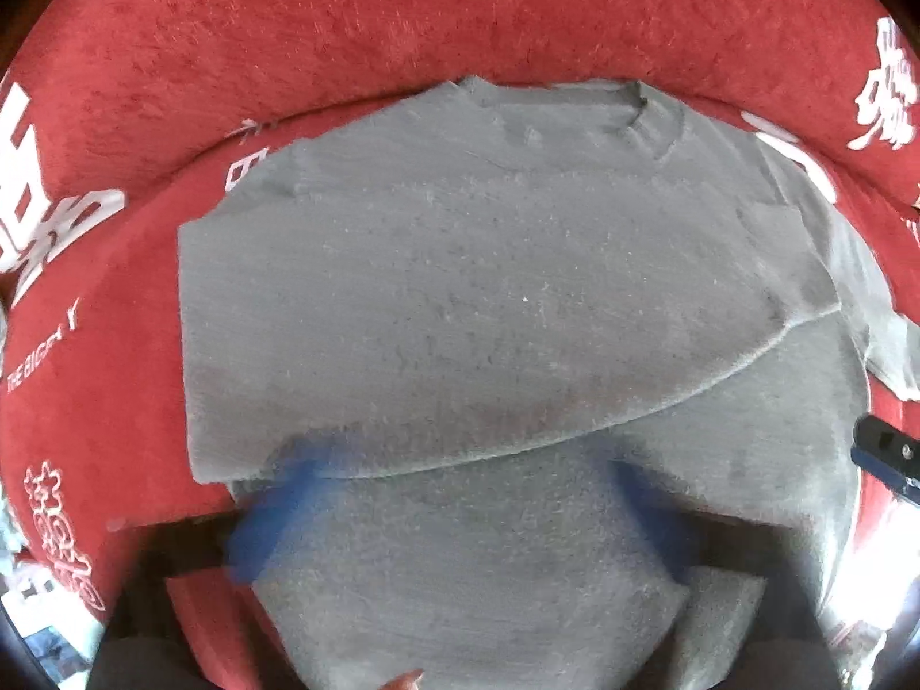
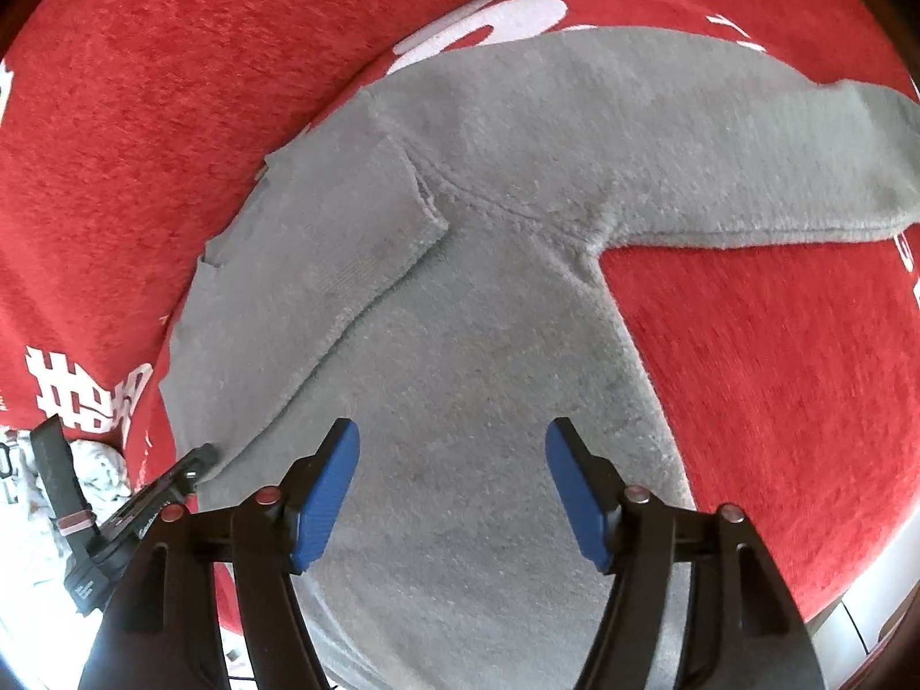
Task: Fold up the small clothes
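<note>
Left wrist view: the left tool [image 1: 460, 517] hangs over the grey sweater [image 1: 489, 287], its blurred blue fingers [image 1: 270, 517] wide apart and empty. Ahead of it, one side of the sweater is already folded across the body, lying on the red blanket [image 1: 287, 29].

Right wrist view: the right tool [image 2: 451, 489] stands apart too, gripping nothing, the sweater's body directly beneath it. Ahead and to its right, one sleeve [image 2: 747, 172] lies stretched out unfolded, so that fold and probably the final halving remain.
</note>
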`<state>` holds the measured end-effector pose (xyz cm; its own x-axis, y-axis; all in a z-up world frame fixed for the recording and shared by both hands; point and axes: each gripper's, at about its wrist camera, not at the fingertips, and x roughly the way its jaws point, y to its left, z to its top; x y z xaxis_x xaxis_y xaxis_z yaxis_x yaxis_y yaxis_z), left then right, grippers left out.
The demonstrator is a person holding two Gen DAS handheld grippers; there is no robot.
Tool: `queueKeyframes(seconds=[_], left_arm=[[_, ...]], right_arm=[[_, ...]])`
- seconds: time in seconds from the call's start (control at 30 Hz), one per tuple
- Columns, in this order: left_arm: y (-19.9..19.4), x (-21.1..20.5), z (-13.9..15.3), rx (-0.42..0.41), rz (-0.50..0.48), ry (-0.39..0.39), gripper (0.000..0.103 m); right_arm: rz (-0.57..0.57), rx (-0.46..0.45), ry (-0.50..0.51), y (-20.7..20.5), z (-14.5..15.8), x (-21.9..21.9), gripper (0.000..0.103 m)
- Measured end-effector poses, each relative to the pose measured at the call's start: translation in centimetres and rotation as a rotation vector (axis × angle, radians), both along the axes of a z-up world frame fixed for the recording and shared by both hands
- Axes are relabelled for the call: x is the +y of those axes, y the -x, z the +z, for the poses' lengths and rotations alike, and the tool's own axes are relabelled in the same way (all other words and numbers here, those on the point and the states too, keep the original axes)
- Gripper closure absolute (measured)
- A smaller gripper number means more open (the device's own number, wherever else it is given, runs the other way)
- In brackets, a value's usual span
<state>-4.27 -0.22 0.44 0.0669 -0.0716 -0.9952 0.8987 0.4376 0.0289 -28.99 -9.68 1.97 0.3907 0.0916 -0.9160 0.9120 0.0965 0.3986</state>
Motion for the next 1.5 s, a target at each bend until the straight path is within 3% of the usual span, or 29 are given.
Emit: queueKeyframes(seconds=[0.17, 0.33, 0.6, 0.73, 1.1, 1.5], left_arm=[[1.7, -1.1, 0.1, -0.008, -0.046, 0.003, 0.001], [2.3, -2.1, 0.0, -0.008, -0.032, 0.002, 0.001], [3.9, -3.6, -1.3, 0.025, -0.068, -0.044, 0.001], [5.2, -4.4, -1.3, 0.035, -0.085, -0.036, 0.002], [9.7, -7.8, -1.1, 0.055, -0.144, -0.008, 0.001], [13.7, -10.5, -1.6, 0.056, -0.204, 0.003, 0.001]], right_arm=[[-0.001, -0.028, -0.002, 0.9, 0.0, 0.1, 0.024], [-0.024, -0.037, -0.009, 1.8, -0.1, -0.2, 0.024], [-0.096, -0.063, -0.001, 5.4, 0.0, -1.6, 0.024], [-0.209, -0.057, 0.013, 9.9, -0.1, -3.2, 0.024], [-0.697, -0.084, 0.041, 25.8, -1.8, -6.8, 0.024], [-0.992, -0.297, 0.009, 30.9, -5.9, -8.7, 0.024]])
